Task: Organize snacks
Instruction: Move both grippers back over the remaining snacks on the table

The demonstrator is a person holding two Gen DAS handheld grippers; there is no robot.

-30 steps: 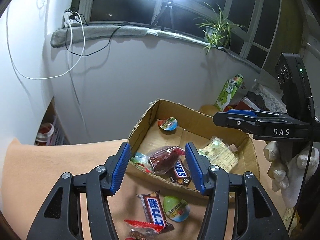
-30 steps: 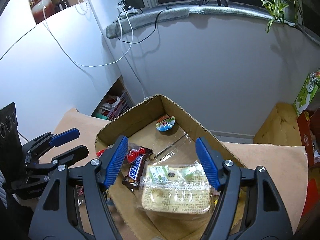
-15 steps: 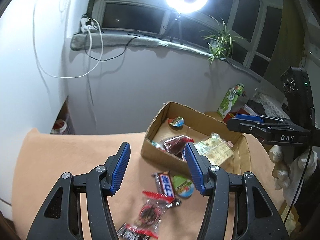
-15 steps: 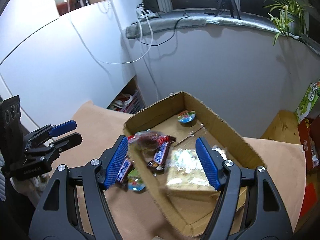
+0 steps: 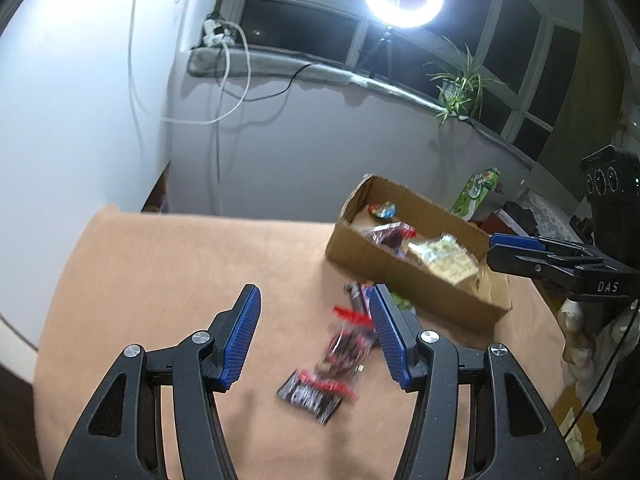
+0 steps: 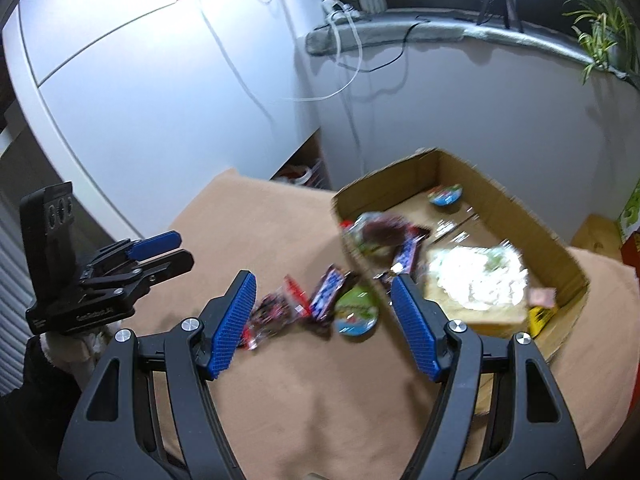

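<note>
One green round snack [image 6: 356, 312] shows clearly only in the right-wrist view.

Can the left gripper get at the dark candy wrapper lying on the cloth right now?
Probably yes. The left gripper is open and empty, and the dark wrapper lies bare on the tan cloth just below its fingertips, outside the cardboard box, with nothing over it.

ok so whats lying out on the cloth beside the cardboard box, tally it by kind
chocolate bar: 1
round cup with a green lid: 1
crinkly packets: 2, a clear one with red ends and a dark one
total: 4 (the pictures are blurred, so the kinds are a best reading)
</note>
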